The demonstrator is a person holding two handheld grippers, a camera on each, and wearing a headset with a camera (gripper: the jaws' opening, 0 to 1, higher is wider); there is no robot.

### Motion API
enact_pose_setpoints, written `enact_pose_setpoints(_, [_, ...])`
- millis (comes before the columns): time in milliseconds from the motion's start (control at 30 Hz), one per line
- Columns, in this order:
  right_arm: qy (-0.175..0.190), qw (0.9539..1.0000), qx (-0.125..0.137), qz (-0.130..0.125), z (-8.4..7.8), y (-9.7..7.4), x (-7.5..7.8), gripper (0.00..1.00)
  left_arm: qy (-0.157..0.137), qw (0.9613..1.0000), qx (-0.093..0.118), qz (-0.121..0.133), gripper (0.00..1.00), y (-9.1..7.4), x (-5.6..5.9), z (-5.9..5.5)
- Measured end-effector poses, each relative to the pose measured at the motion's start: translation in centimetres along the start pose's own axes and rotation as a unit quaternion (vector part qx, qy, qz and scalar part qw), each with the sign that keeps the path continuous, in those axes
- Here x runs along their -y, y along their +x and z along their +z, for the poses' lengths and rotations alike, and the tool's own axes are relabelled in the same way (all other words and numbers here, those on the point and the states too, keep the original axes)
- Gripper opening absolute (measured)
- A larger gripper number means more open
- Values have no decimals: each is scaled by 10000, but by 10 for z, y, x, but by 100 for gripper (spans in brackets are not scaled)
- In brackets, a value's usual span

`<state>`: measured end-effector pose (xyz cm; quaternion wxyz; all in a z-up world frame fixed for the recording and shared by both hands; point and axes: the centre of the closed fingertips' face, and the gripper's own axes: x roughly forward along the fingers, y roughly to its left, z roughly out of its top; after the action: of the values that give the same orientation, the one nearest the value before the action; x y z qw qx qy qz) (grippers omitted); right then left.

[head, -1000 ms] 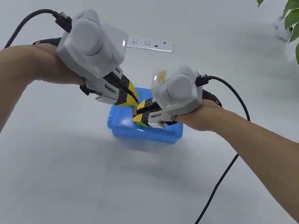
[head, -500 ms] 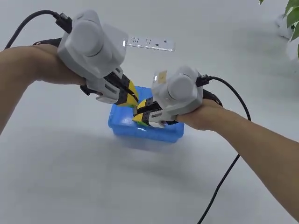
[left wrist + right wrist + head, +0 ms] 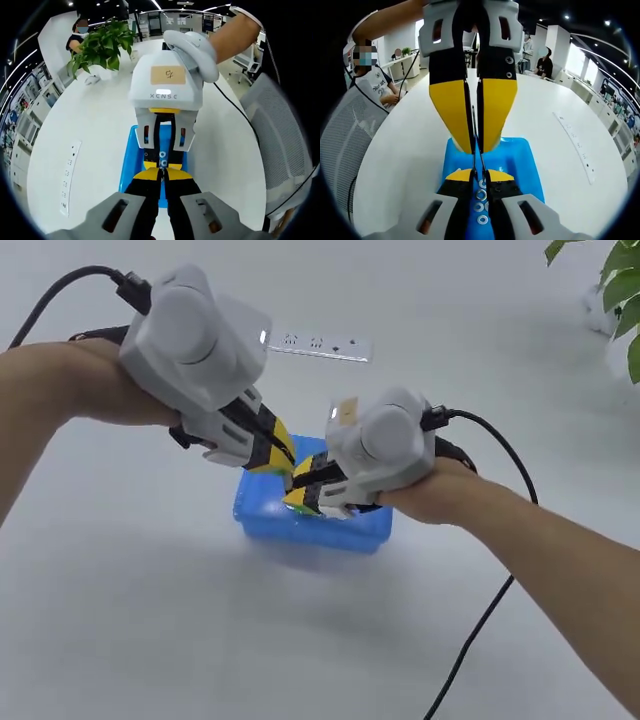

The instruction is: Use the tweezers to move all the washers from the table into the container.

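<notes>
- Washers [image 3: 479, 206]: several lying inside the blue container [image 3: 525, 165], which sits at the middle of the desk [image 3: 120, 590].
- Tweezers [image 3: 474, 140] held over the container, clamped in the jaws of the left gripper [image 3: 161, 175], tips down toward the washers.
- Right gripper [image 3: 479, 179]: jaws drawn together on the tweezers' lower end.
- Apparently well along; cannot tell whether any washers are left out on the desk.
</notes>
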<state>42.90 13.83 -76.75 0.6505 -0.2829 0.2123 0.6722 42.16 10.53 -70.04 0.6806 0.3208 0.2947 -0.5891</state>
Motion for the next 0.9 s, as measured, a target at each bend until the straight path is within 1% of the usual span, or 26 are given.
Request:
enact_pose_setpoints(200, [15, 9999, 81, -76, 8, -9, -2, 11, 14, 10000, -9, 44, 6, -9, 3, 8])
enact_pose_setpoints(500, [7, 9997, 186, -146, 21, -22, -8, 13, 72, 9999, -62, 66, 6, -22, 12, 19])
enact_pose_setpoints(900, [-24, 9995, 261, -163, 28, -28, -16, 13, 116, 9999, -61, 94, 6, -32, 20, 28])
